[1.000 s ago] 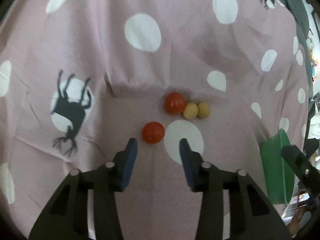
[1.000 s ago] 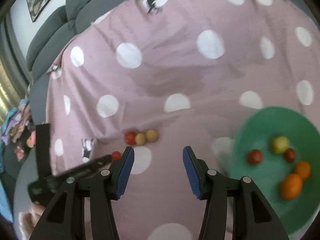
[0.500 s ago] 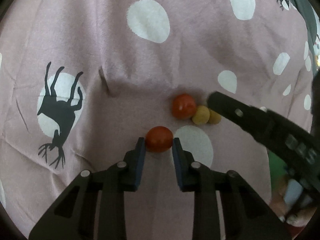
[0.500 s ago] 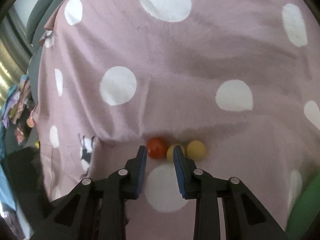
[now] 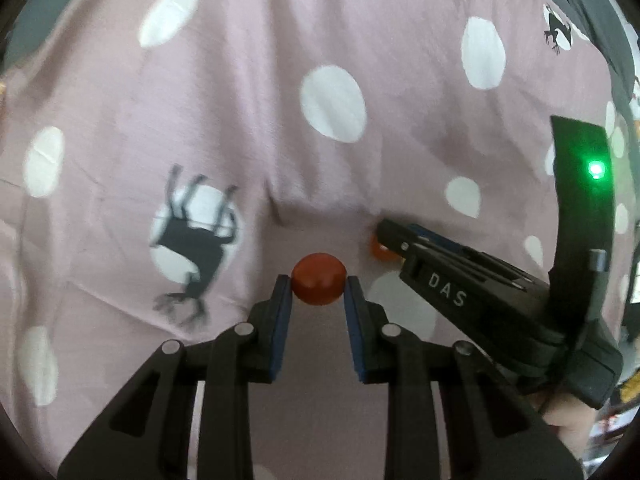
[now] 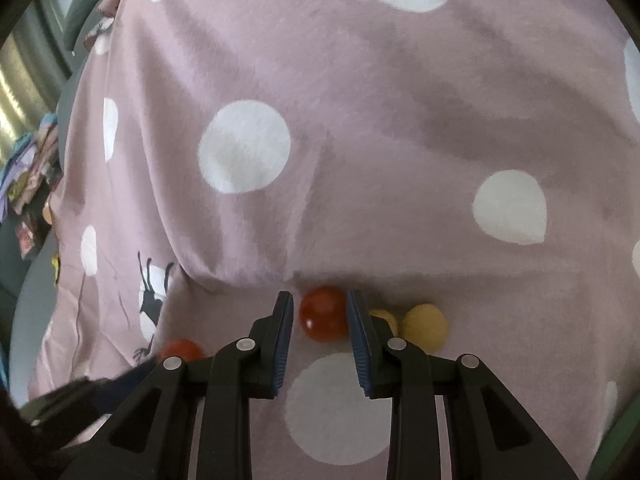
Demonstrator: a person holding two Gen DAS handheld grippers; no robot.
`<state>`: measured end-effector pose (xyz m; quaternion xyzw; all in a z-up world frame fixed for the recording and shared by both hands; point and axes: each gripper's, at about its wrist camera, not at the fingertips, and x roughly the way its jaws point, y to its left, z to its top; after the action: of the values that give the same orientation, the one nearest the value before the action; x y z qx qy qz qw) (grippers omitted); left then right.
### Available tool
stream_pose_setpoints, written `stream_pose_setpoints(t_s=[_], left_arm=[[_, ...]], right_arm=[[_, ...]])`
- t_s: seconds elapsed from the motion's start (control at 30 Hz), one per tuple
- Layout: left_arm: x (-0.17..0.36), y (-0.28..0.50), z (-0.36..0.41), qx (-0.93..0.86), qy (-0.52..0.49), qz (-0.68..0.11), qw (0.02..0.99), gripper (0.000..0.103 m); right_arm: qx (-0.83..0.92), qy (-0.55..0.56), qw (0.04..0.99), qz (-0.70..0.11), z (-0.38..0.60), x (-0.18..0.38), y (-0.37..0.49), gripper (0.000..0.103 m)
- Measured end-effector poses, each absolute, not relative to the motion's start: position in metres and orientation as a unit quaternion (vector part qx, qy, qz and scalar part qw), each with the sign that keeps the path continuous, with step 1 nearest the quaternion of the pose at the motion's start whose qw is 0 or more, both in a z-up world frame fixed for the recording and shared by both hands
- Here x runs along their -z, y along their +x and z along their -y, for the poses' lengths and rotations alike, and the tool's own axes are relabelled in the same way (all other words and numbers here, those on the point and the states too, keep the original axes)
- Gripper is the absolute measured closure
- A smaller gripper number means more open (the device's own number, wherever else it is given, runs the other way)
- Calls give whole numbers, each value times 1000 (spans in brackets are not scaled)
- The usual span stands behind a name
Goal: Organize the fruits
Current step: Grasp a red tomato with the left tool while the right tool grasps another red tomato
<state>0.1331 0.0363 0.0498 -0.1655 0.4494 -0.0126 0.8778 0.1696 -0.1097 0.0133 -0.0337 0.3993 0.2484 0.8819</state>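
Fruits lie on a pink spotted cloth (image 6: 360,128). One red fruit (image 5: 319,279) sits pinched between the pads of the left gripper (image 5: 319,286), both pads touching its sides; whether it has left the cloth I cannot tell. The right gripper (image 6: 320,312) straddles a second red fruit (image 6: 323,314) with its jaws narrowed around it, the right pad seemingly touching and a sliver of gap at the left, so the grasp looks unfinished. Just beside that pad lie two yellow fruits (image 6: 425,325), one half hidden behind it. Risk, as I judge it: the round, smooth fruit could squirt out if the pads close off-centre, and the right finger could nudge the yellow neighbours away over the soft folds. No bowl is clearly visible, only a green sliver at the right view's lower edge
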Motion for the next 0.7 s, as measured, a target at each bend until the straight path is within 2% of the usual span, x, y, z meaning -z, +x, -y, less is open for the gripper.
stream_pose_setpoints(t_s=[0.4,0.7], left_arm=[[-59,127,-42,1,-164,-446,880,77],[-79,114,-42,1,-158,-432,888,77]], right_arm=[[-234,-87,894,-372,92,-6,166,72],[-254,-27,880,-400,115,-16,167,73]])
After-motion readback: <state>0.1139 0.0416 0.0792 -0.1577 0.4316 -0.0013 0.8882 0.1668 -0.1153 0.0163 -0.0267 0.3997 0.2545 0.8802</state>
